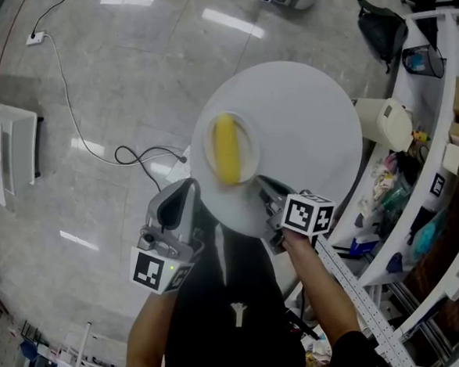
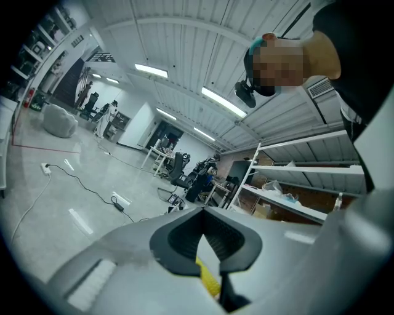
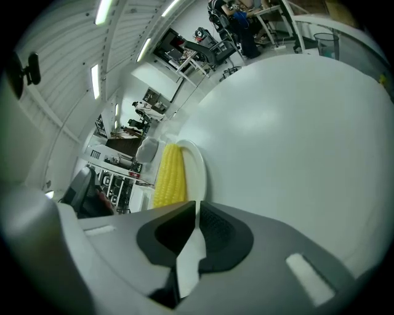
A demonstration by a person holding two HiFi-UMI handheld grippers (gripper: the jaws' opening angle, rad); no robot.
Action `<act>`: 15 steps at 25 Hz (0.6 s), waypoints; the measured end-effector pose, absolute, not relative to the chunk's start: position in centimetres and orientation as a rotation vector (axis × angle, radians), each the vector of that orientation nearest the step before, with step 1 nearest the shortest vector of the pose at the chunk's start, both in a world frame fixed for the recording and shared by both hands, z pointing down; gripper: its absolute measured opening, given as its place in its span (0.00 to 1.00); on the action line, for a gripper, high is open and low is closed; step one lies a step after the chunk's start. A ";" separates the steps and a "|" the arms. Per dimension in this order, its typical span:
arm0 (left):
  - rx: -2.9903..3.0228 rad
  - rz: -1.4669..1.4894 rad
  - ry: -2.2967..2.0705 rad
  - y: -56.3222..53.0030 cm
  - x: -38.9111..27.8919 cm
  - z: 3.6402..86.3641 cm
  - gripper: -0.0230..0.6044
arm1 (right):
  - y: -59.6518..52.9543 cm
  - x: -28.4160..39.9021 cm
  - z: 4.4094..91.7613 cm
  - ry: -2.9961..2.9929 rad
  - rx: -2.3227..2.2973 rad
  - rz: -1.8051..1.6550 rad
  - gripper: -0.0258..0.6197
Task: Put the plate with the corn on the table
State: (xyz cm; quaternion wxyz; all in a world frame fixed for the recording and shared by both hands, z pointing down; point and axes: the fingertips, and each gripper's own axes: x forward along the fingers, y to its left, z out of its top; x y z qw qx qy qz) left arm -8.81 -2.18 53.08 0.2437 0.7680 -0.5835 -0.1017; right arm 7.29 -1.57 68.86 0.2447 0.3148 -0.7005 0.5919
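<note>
A white plate (image 1: 253,143) with a yellow corn cob (image 1: 227,149) rests on the left edge of the round white table (image 1: 312,122). My right gripper (image 1: 262,186) comes in from below and is shut on the plate's near rim. In the right gripper view the rim (image 3: 196,171) runs between the jaws, with the corn (image 3: 170,175) just beyond on the table (image 3: 295,135). My left gripper (image 1: 192,185) is at the plate's lower left rim. Its own view shows a white sliver of plate (image 2: 207,247) and corn (image 2: 210,280) between nearly closed jaws.
Curved white shelving (image 1: 443,154) full of small items stands close on the right. Black and white cables (image 1: 137,157) lie on the glossy floor to the left, near a white box (image 1: 8,151). The person's dark torso fills the lower middle.
</note>
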 end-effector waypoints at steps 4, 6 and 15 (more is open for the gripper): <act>2.086 -0.286 -1.609 -2.3 -8.9 52.6 0.04 | -1.3 7.4 68.7 -1.908 0.873 1.576 0.06; 2.078 -0.271 -1.613 -2.3 -8.8 52.3 0.04 | -1.1 7.3 68.5 -1.908 0.876 1.563 0.05; 2.104 -0.244 -1.598 -2.5 -8.1 49.3 0.04 | -2.3 5.8 65.9 -1.985 0.881 1.488 0.05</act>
